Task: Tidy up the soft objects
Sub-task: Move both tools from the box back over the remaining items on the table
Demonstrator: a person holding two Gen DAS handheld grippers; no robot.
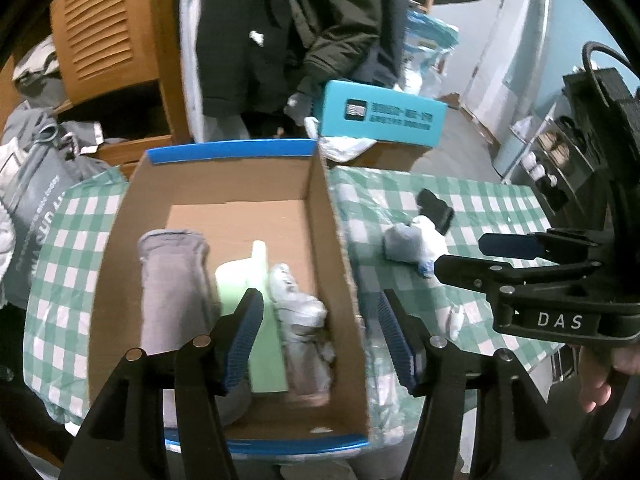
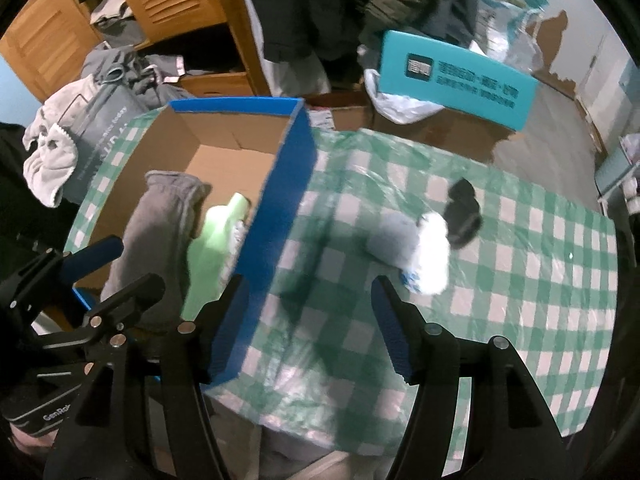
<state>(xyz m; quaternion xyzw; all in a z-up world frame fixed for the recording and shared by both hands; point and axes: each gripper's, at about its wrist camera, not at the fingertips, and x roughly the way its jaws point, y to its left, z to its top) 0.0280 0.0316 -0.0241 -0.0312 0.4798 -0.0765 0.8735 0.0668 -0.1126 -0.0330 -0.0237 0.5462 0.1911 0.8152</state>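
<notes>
Socks, that's what's left: a pale bundle (image 2: 416, 252) with a dark one (image 2: 464, 210) touching its far end, out on the checked tablecloth (image 2: 540, 280), well apart from the cardboard box (image 1: 332, 216). Inside the box lie a grey roll (image 1: 172, 292), a green cloth (image 1: 256, 304) and a white pair (image 1: 300, 320). My left gripper (image 1: 320, 336) hangs over the box, jaws apart, empty; my right gripper (image 2: 308, 328) likewise (nothing between the pads). Light, squashy stuff, I reckon, so pinch the pale bundle across its fat middle.
</notes>
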